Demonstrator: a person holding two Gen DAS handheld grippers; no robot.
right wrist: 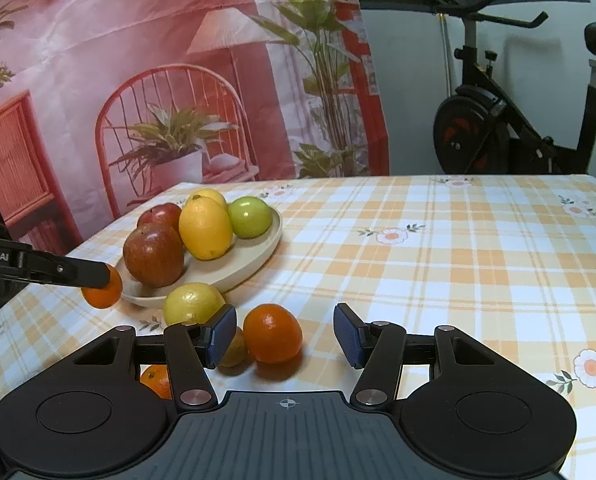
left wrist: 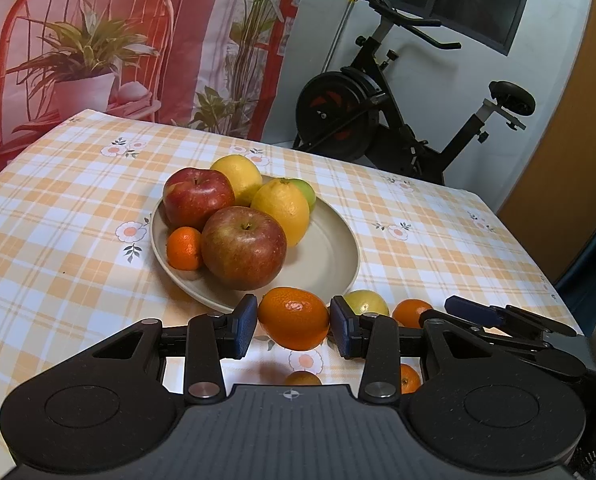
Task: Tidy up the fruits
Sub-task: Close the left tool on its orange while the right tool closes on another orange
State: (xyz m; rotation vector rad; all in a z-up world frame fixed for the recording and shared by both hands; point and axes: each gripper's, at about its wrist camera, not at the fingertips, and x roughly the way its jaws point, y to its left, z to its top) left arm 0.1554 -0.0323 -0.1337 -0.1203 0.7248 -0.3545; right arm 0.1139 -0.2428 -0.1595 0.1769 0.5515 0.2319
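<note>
While the left gripper (left wrist: 293, 326) holds a tangerine (left wrist: 293, 323) between its blue pads just off the checked worktop (left wrist: 58, 240), the right gripper (right wrist: 285, 334) stands wide apart — nothing held — with an orange (right wrist: 272, 333) lying between its fingers. Beyond them sits a cream plate (left wrist: 330, 248) carrying two red apples, two lemons, a green fruit and a small tangerine — a yellow-green fruit (right wrist: 194, 304) lies just beside its rim.

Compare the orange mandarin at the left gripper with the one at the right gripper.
The left gripper pinches its round orange mandarin between both fingers. The right gripper stands open, the second mandarin lying untouched on the checked tablecloth. Both are off the beige plate, alike in colour.
</note>
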